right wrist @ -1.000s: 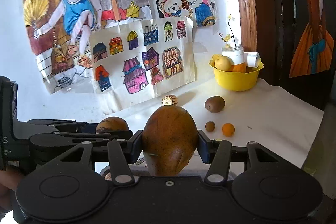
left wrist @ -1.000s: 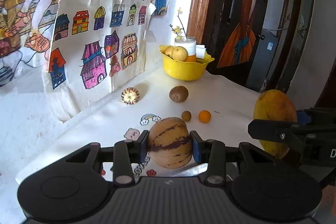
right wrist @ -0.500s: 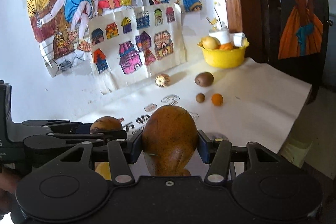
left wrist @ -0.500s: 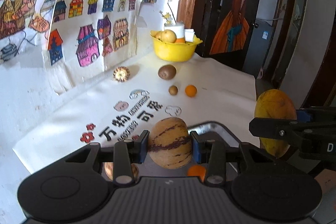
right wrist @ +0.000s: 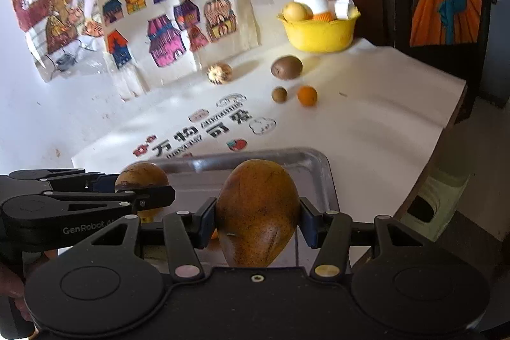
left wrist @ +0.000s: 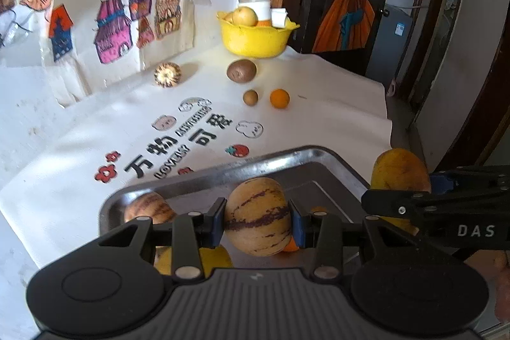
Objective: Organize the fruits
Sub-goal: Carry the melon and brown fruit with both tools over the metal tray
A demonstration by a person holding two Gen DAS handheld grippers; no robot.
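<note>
Both grippers carry fruit above the metal tray (left wrist: 318, 153) at the near edge of the worktop (left wrist: 334, 91). The left gripper (left wrist: 257, 217) is clamped across the widest girth of a melon (left wrist: 257, 214), a round cream fruit with purple stripes, blue pads seated at 3 and 9 o'clock. The right gripper (right wrist: 257, 217) holds a mango (right wrist: 257, 209) the same way, pads on its broad flanks, narrow end toward the camera. Judged handling: the melon looks firm, smooth-skinned and moderately heavy, so it could roll between the pads if the grip eases; hold at the equator as now. The mango appears heavier, its tapered shape inclined to slide toward the thin end, and its skin liable to bruise; grip the fattest section with modest pressure and release low. The tray already holds a second striped melon (left wrist: 148, 207) at 9 o'clock of the held one, a yellow fruit partly hidden beneath the left gripper, and something orange below the held melon. Loose on the worktop toward 12 o'clock lie a kiwi (left wrist: 241, 70), a small brown fruit (left wrist: 250, 97), an orange (left wrist: 279, 98) and a striped ball (left wrist: 167, 74), short of the yellow bowl (left wrist: 255, 42); the small ones will roll
</note>
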